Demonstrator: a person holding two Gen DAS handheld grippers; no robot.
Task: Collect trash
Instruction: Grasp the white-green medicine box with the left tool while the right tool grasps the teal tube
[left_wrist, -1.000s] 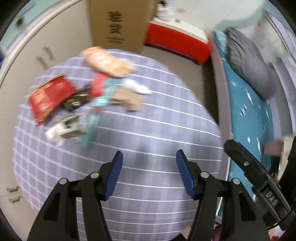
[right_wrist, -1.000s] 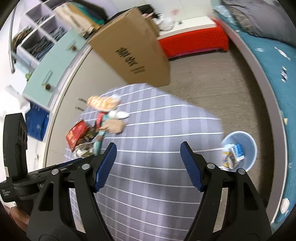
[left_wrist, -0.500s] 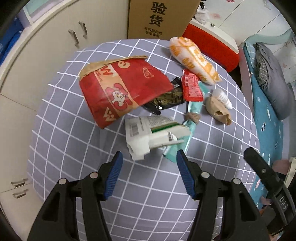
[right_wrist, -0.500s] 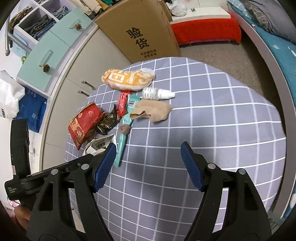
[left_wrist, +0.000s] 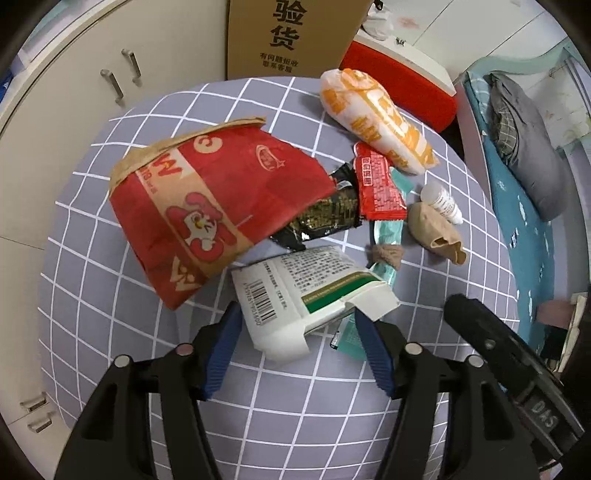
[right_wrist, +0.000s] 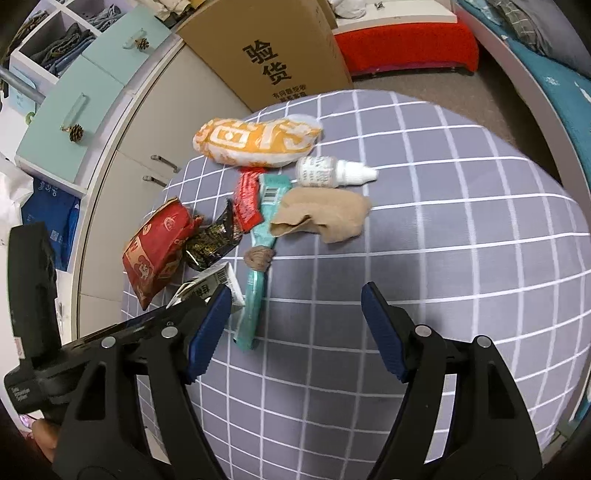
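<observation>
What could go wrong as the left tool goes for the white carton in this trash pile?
The left tool stands open astride the white carton, whose far end lies under the red paper bag; lifting it may drag the bag along. The teal wrapper lies under the carton's right edge, so the right pad might pinch both. The dropper bottle lies on its side, unsupported, and could roll if the pile shifts.

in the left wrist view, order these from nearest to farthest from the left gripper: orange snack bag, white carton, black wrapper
1. white carton: right at the left gripper, lying between its open fingers.
2. black wrapper: mid-pile, tucked partly under the red paper bag.
3. orange snack bag: far edge of the table, upper right.
</observation>
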